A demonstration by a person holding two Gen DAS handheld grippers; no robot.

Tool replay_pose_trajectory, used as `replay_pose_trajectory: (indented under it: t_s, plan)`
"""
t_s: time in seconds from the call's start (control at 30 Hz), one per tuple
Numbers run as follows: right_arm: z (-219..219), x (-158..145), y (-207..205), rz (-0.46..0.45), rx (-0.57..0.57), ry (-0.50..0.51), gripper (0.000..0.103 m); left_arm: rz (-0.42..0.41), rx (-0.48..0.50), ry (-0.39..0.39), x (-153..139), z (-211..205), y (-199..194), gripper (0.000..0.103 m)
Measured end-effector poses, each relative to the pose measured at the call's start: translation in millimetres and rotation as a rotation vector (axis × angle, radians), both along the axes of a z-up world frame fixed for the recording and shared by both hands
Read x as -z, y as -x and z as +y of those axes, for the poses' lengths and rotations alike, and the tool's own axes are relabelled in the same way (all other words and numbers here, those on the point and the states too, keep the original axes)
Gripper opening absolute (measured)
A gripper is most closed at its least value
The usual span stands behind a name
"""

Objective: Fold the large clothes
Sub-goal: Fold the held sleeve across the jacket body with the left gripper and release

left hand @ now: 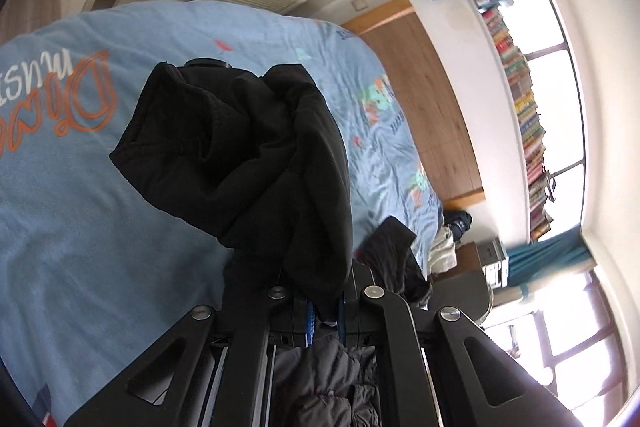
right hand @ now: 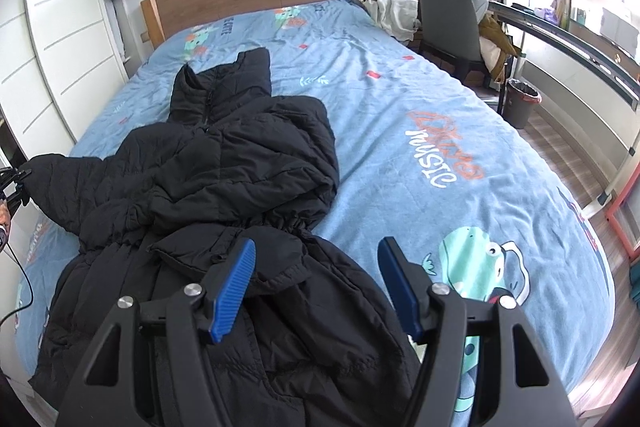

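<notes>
Jacket (right hand: 224, 187) lay on the bed (right hand: 400, 115); left gripper (left hand: 326, 311) clenched its sleeve for folding inward, right gripper (right hand: 316, 279) hovered released at 6 o'clock.

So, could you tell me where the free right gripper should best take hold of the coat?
Probably the coat's right sleeve cuff, folded across the body just ahead of the open right gripper. Come from above; its raised edge gives something to pinch.
</notes>
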State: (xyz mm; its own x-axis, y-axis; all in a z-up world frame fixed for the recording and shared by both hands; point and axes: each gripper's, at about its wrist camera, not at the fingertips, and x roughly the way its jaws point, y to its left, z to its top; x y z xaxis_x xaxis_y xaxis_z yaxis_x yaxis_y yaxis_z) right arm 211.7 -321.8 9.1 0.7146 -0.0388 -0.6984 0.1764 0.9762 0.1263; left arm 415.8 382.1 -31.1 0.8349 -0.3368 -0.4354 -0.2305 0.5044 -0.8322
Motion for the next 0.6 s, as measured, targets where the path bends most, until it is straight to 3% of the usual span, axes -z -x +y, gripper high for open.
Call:
replay_pose_trajectory:
  t_s: [0.33, 0.6]
  plan:
    - [-31, -6, 36, -0.044, 0.046, -0.062, 0.062, -0.039, 0.162, -0.151, -41, -84, -5, 0.007]
    - [-50, 1, 62, -0.057, 0.059, -0.095, 0.062, -0.026, 0.285, -0.203, -45, -164, -13, 0.007]
